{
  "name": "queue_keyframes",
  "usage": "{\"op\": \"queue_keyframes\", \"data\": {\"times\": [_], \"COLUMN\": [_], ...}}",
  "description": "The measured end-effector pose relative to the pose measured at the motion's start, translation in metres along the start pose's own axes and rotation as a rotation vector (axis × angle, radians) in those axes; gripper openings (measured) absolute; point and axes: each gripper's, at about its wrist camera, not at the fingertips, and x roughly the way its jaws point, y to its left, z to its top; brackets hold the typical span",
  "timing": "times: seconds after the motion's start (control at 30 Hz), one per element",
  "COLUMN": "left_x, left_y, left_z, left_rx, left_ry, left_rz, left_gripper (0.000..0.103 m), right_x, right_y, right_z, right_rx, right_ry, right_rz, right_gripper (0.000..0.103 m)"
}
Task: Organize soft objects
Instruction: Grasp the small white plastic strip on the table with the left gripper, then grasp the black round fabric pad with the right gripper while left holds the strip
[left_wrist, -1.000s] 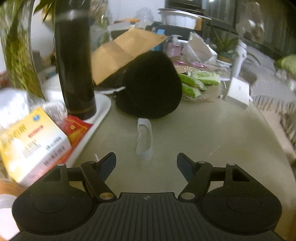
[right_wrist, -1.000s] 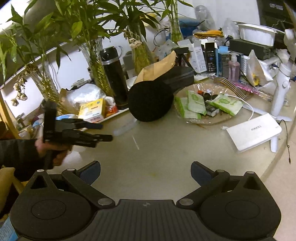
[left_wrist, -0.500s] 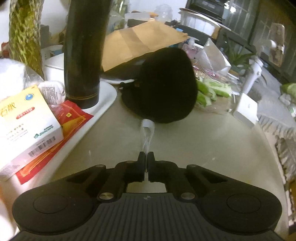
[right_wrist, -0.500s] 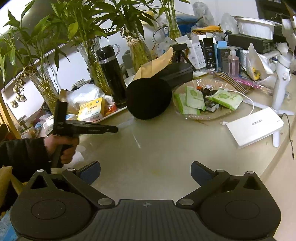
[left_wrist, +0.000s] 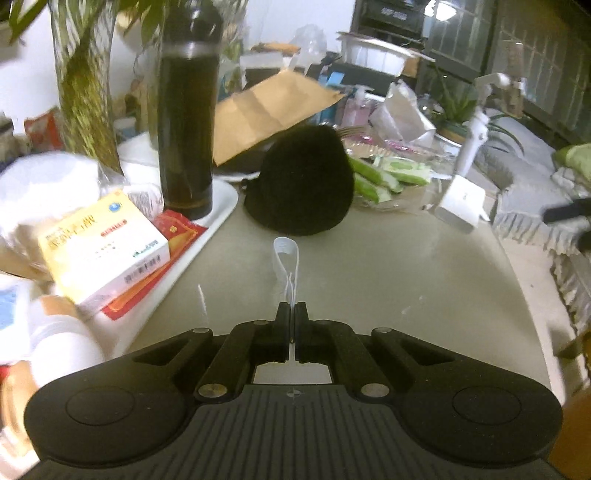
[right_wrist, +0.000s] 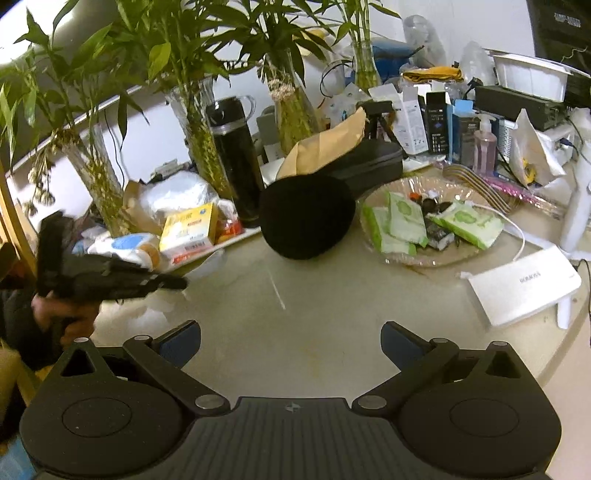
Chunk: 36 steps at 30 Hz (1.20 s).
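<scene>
The tabletop (right_wrist: 332, 350) is crowded at its far side, with a bare middle. The black soft pouch (left_wrist: 303, 184) rests near the dark bottle (left_wrist: 186, 129), not yet handled. The left gripper (left_wrist: 291, 314) has its jaws pressed together on the end of a white elastic loop (left_wrist: 286, 258) (it looks limp and thin), lifted just above the surface. The right gripper (right_wrist: 291, 343) hovers with jaws spread, empty. I judge the task only begun: one item is picked, none placed.
</scene>
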Motion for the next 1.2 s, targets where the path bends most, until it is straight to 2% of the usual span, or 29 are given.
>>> {"op": "queue_keyframes", "data": {"times": [0.2, 0.5, 0.73, 0.97, 1.2], "left_x": [-0.032, -0.07, -0.086, -0.093, -0.101], "left_y": [-0.014, -0.03, -0.039, -0.032, -0.026], "left_z": [0.001, -0.006, -0.016, -0.022, -0.022], "left_rx": [0.018, -0.02, -0.018, -0.066, -0.102], "left_ry": [-0.026, -0.078, -0.117, -0.153, -0.204], "left_rz": [0.005, 0.08, 0.105, 0.1, 0.082], "left_gripper": [0.003, 0.003, 0.003, 0.003, 0.003], "right_x": [-0.002, 0.012, 0.049, 0.098, 0.144], "right_y": [-0.004, -0.019, -0.021, -0.019, -0.029], "right_z": [0.029, 0.049, 0.054, 0.055, 0.061], "right_rx": [0.013, 0.114, 0.095, 0.08, 0.093], "right_ry": [-0.039, -0.071, -0.043, -0.026, -0.033], "right_rz": [-0.017, 0.049, 0.08, 0.133, 0.12], "right_gripper": [0.103, 0.103, 0.103, 0.102, 0.092]}}
